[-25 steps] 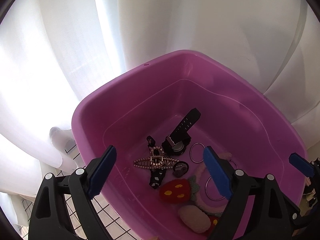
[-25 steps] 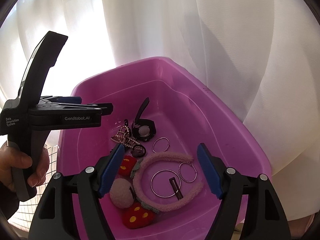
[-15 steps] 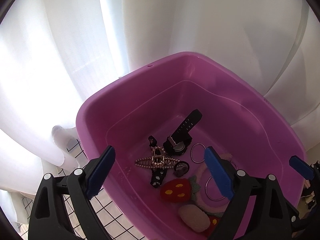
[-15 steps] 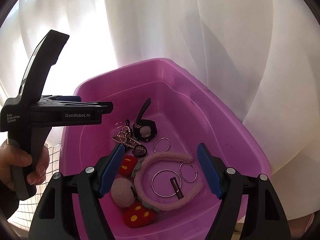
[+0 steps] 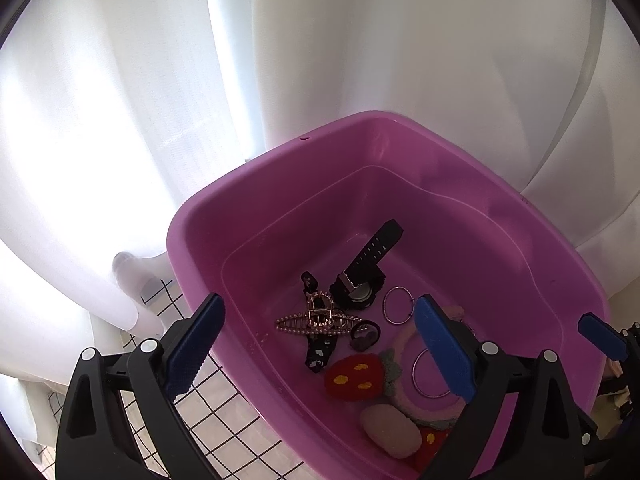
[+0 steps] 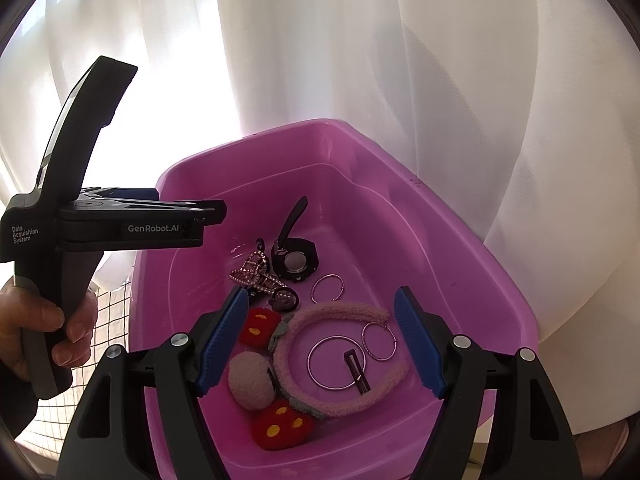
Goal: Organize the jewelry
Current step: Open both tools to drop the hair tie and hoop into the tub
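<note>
Purple plastic tub [image 5: 224,216] stands against white curtains [image 5: 360,40] and holds the jewelry loose on its floor. The left gripper [image 5: 320,344], hovering above the tub's near rim, has its blue-padded jaws opening with nothing between them; the right gripper [image 6: 320,340] hangs spread and empty over the tub's near end.

The left wrist view shows best the black wristwatch [image 5: 360,284] and, just beside it, the gold pearl-edged hair claw [image 5: 316,322], plus a black wire grid [image 5: 224,432] under the tub.

Only the right wrist view shows the whole pink fuzzy headband [image 6: 340,312], the silver hoop earrings [image 6: 336,362] inside its arc, and the person's hand [image 6: 44,332] gripping the left gripper's handle.
</note>
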